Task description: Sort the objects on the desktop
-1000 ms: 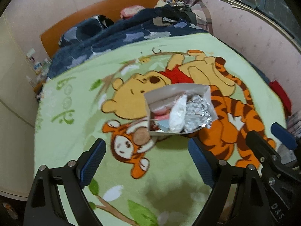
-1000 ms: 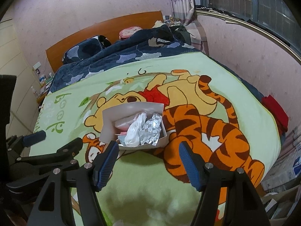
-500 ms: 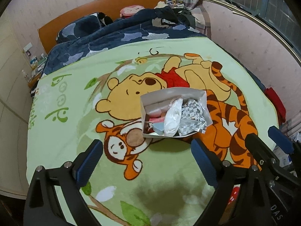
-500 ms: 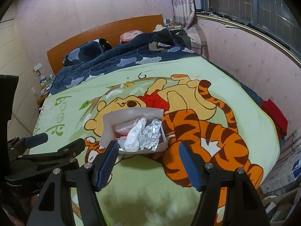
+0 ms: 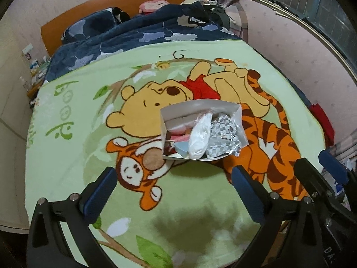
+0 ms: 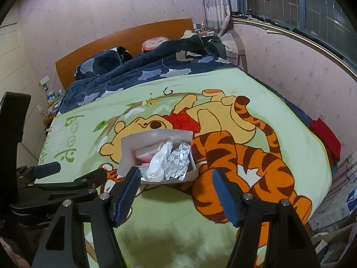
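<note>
Bed blanket (image 5: pixel 67 156) bears white box (image 5: pixel 202 109); left gripper (image 5: pixel 174 192) fingers widening, right gripper (image 6: pixel 176 194) fingers apart, empty

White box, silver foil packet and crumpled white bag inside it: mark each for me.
White box (image 5: pixel 238 111), left wrist view, on its far right wall.
Silver foil packet (image 5: pixel 219 137), left wrist view, on its checkered middle.
Crumpled white bag (image 6: pixel 157 164), right wrist view, on its lower bulge.
</note>
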Demonstrator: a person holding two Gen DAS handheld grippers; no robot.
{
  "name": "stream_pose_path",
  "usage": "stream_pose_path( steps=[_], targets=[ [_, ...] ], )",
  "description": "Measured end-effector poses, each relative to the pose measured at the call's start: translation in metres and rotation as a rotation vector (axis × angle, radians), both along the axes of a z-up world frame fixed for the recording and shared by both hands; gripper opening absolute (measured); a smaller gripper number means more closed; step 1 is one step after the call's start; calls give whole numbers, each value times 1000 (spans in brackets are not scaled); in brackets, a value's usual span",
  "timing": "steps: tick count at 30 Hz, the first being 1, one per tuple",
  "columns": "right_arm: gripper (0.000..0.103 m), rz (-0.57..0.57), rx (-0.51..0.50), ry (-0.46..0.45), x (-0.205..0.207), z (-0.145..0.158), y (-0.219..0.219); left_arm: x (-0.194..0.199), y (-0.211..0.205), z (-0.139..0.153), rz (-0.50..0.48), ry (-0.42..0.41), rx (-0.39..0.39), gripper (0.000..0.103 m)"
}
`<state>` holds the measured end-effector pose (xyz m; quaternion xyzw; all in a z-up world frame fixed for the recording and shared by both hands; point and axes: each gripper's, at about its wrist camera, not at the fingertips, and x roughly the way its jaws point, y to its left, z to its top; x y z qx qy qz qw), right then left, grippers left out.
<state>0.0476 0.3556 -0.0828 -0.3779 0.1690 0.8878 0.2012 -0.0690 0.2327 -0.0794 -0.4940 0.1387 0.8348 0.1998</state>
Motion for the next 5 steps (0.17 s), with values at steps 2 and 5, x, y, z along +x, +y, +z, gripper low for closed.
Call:
stream_pose_path(
  steps=[2,5],
  targets=[
    [68,0,1,-3,0,0,0,0,0,-1,0,0,4,103],
    [68,-1,-6,-1,1,0,1,2,1,0,-4,14,1,103]
  ],
)
